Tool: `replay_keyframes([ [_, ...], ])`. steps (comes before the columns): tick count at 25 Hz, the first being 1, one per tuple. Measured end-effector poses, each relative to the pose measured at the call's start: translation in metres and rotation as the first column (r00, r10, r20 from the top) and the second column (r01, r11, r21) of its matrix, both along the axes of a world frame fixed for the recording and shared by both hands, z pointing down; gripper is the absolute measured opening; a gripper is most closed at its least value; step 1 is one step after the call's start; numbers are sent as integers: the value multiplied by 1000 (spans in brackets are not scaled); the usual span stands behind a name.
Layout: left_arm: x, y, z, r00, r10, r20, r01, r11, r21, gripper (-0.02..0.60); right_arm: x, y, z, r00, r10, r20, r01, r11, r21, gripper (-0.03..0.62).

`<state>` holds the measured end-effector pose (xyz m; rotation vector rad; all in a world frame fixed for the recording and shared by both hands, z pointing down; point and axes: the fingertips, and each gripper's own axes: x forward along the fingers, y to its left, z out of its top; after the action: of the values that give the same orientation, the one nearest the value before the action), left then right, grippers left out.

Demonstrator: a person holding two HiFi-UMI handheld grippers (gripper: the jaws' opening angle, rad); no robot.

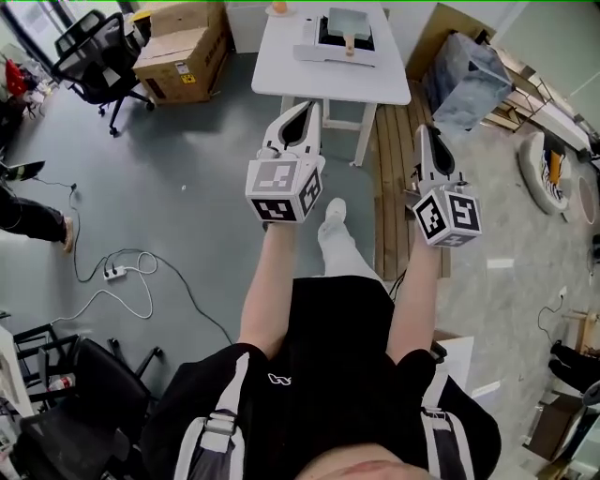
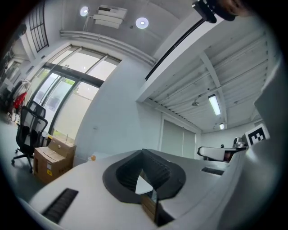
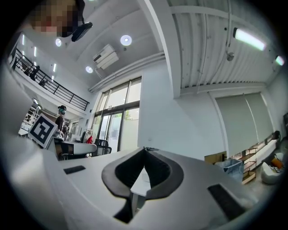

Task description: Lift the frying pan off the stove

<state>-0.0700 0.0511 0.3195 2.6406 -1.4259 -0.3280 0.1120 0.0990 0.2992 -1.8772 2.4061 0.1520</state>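
The left gripper (image 1: 307,108) and right gripper (image 1: 422,131) are both closed and empty, with the frying pan (image 1: 345,24) well apart on the stove (image 1: 323,54), at one o'clock and eleven o'clock respectively.

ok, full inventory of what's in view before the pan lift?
table: one, white, top centre
stove: one, white, on the table
frying pan: one, grey with a pale handle, on the stove
cardboard boxes: at least two, brown, left of the table
chairs: two, black, upper left and bottom left
power strip: one, white, on the floor at left, with a cable
wooden boards: several, brown, on the floor right of the table legs
left tongs: one, white, shut and empty, short of the table
right tongs: one, white, shut and empty, beside the left
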Motion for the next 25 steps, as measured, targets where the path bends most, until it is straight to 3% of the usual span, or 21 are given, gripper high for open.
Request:
replay_keyframes([
  [3,32,-36,9,996,79,-35,-79,997,-5,-8,20,-43,11,999,-13,48,14,1000,-4,3],
  [8,60,-101,30,992,122,-42,-124,991,-53,-8,33,-125,36,993,-60,98,65,997,-50,3],
  [19,111,-244,33,987,133,-93,-143,984,-108,-8,71,-296,51,977,-160,139,179,975,-135,3],
  [25,135,-317,39,993,109,-50,-116,980,-164,-6,83,-371,54,970,-231,77,241,956,-169,3],
])
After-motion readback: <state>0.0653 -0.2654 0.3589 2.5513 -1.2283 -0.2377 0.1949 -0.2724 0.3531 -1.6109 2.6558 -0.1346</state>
